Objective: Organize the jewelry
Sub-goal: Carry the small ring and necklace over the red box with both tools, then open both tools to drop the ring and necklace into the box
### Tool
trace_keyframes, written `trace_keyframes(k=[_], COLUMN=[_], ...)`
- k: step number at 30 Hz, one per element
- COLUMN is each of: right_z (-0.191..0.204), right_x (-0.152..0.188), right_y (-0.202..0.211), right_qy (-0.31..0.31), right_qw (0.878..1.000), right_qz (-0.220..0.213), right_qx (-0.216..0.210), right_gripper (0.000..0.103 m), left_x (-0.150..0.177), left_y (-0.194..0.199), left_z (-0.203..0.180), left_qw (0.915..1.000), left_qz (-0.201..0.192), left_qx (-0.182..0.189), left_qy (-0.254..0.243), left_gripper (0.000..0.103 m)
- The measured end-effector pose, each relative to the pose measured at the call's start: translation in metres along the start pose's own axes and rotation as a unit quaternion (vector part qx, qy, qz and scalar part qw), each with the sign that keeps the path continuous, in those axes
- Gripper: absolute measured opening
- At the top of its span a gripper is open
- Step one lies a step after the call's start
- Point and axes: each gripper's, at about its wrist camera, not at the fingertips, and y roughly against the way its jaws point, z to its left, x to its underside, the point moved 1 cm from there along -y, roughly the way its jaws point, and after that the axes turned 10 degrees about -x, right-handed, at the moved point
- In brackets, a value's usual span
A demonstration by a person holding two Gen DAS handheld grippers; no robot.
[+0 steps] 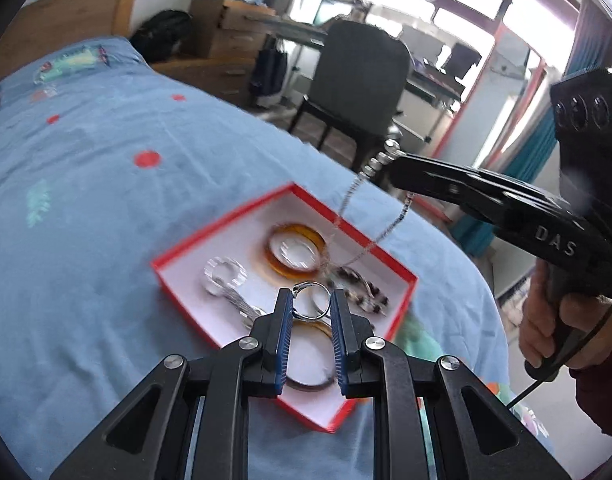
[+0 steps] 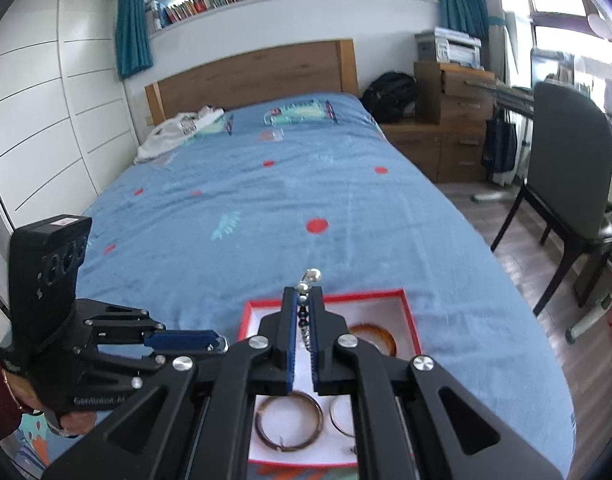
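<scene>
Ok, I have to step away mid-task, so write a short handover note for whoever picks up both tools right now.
Left tool: shut on a silver ring, held above the red box.
Right tool: shut on a beaded chain, its loose end trailing down to the box.
Box sits on the blue bedspread.
Done: amber bangle, clear bangle, dark bangle and a spotted piece lie in the box.
Left: place the ring and chain.

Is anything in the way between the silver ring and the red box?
Nothing visible blocks it. The left gripper holds the silver ring right above the open red box. Bangles already lie inside, and the beaded necklace hanging from the right gripper trails into the box nearby.
</scene>
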Motion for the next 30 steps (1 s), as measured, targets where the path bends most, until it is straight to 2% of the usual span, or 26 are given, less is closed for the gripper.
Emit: trace_keyframes(k=[6,13,20,25,30], right_z=[-0.027,-0.041,-0.059,-0.07,-0.075], right_x=[0.035,0.062,0.073,0.082,0.085], right_y=[-0.013,-0.032,-0.04,-0.05,-0.049], right_qy=[-0.028,-0.04,-0.045,-0.043,-0.048], right_qw=[0.999,0.997,0.996,0.994,0.994], right_qz=[0.03,0.062,0.074,0.099,0.1], right_qx=[-0.011,-0.019,-0.006,0.002,0.0], right_gripper=[0.005,0.006,0.007,0.007,0.007], left_x=[0.019,0.03,0.036,0.036,0.036], left_y=[-0.042,-0.07,-0.086,-0.089,-0.092], left_z=[-0.014,-0.022,-0.022,-0.025,-0.03], left_qw=[0.9988,0.9969,0.9951,0.994,0.9919], left_qz=[0.049,0.078,0.093,0.097,0.102], left_qx=[0.002,-0.005,-0.03,-0.045,-0.068], left_qy=[-0.003,-0.008,-0.015,-0.024,-0.032], left_gripper=[0.019,0.019,0.019,0.019,0.022])
